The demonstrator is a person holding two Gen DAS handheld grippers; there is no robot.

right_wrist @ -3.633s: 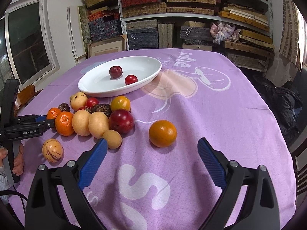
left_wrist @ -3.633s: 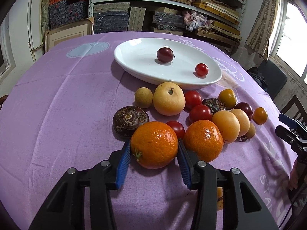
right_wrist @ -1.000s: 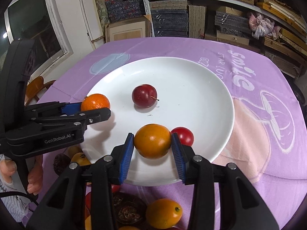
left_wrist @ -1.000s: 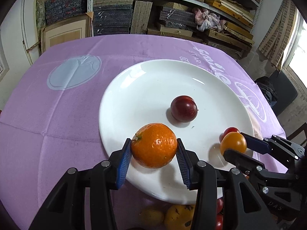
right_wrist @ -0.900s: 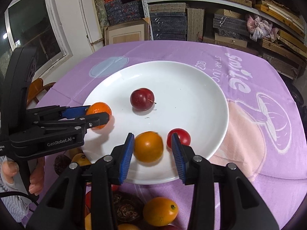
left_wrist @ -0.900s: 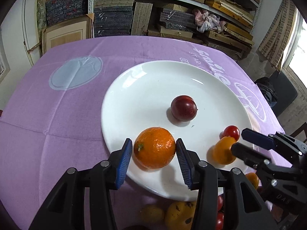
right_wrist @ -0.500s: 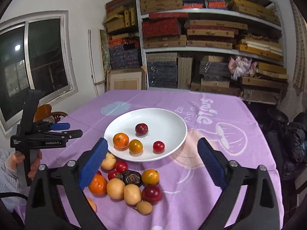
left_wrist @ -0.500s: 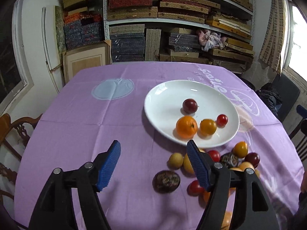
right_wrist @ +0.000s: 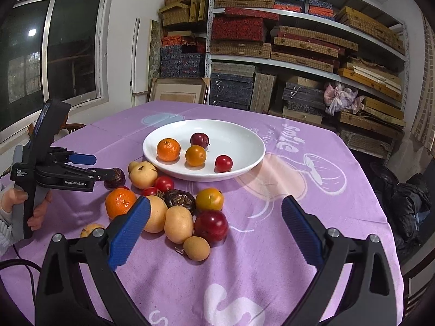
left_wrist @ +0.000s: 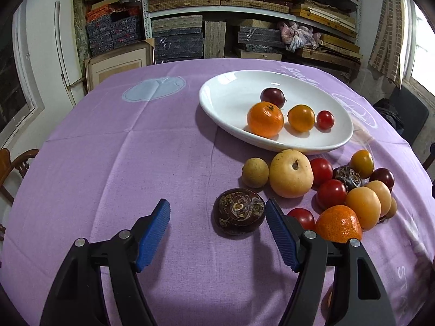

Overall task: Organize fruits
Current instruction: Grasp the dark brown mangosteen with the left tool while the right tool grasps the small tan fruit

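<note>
A white plate (left_wrist: 231, 92) (right_wrist: 244, 135) holds a mandarin (left_wrist: 265, 119) (right_wrist: 168, 149), an orange fruit (left_wrist: 301, 117) (right_wrist: 195, 155), a dark plum (left_wrist: 272, 97) (right_wrist: 199, 140) and a cherry tomato (left_wrist: 325, 119) (right_wrist: 223, 163). Several loose fruits lie in front of it. My left gripper (left_wrist: 217, 231) (right_wrist: 93, 168) is open, low over the cloth, with a dark brown round fruit (left_wrist: 238, 211) (right_wrist: 115, 178) between its fingers, near the right one. My right gripper (right_wrist: 214, 231) is open and empty above the pile's near side, over a red plum (right_wrist: 211, 225).
The pile holds a yellow pear (left_wrist: 290, 173) (right_wrist: 143, 174), a second mandarin (left_wrist: 338, 226) (right_wrist: 120, 202), tomatoes (left_wrist: 331, 193), and tan round fruits (right_wrist: 178, 224). A purple cloth (left_wrist: 108, 163) covers the round table. Shelves of boxes (right_wrist: 272, 40) stand behind. A wooden chair (left_wrist: 16, 163) is at left.
Both grippers let go of their fruit on the plate, opened and drew back. Since half a second ago, both have come down closer to the loose pile, the left one around the dark brown fruit.
</note>
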